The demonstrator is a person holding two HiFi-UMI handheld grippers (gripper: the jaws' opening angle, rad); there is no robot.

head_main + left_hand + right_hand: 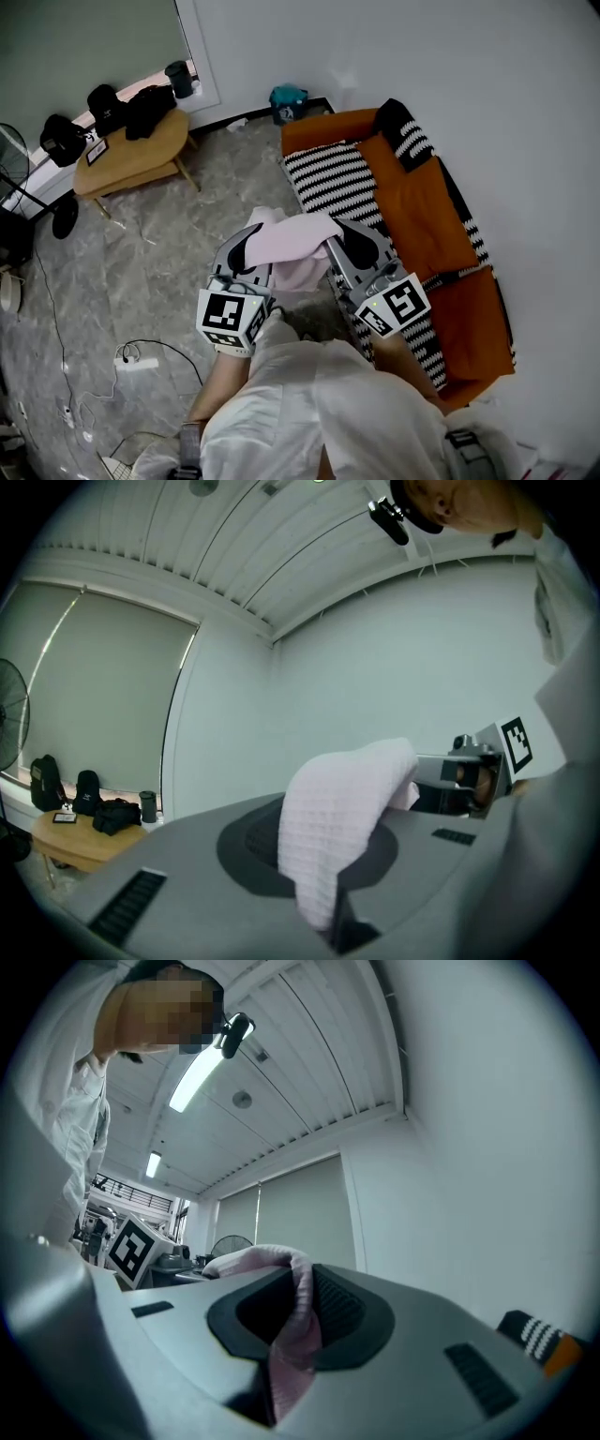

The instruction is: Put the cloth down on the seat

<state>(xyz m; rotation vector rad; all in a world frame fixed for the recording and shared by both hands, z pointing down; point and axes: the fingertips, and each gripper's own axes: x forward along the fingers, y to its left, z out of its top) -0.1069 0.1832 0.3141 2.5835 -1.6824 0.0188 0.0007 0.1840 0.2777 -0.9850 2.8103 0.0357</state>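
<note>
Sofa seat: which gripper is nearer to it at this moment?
Right. The right gripper is over the front edge of the sofa seat; the left gripper is beside it, out over the floor, farther away.

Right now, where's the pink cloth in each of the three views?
Head view: pink cloth at centre, held between left gripper and right gripper.
Left gripper view: pink cloth at centre, clamped in the jaws, arching right.
Right gripper view: pink cloth low centre, pinched in the jaws, trailing left.
Shared landmark: window blind, top left, left, then centre.
</note>
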